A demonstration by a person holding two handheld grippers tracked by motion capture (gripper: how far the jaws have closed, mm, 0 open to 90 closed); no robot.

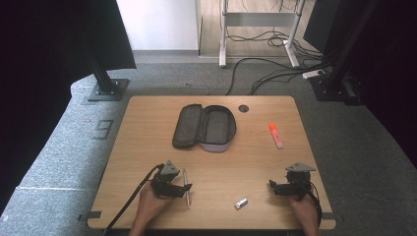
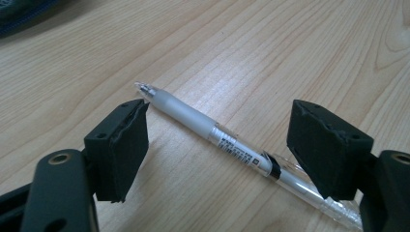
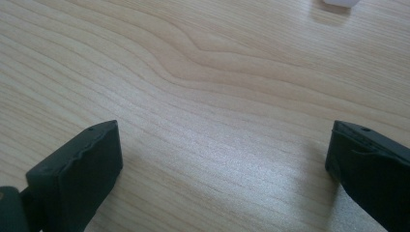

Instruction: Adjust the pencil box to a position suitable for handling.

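Left gripper view: translucent cylindrical pen [image 2: 241,152] on grained wood table [image 2: 270,53].

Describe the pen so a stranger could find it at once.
On the wooden table, look at the near edge, at the left gripper. The pen lies flat between its open jaws: a long, slim clear barrel, unlike the short orange highlighter.
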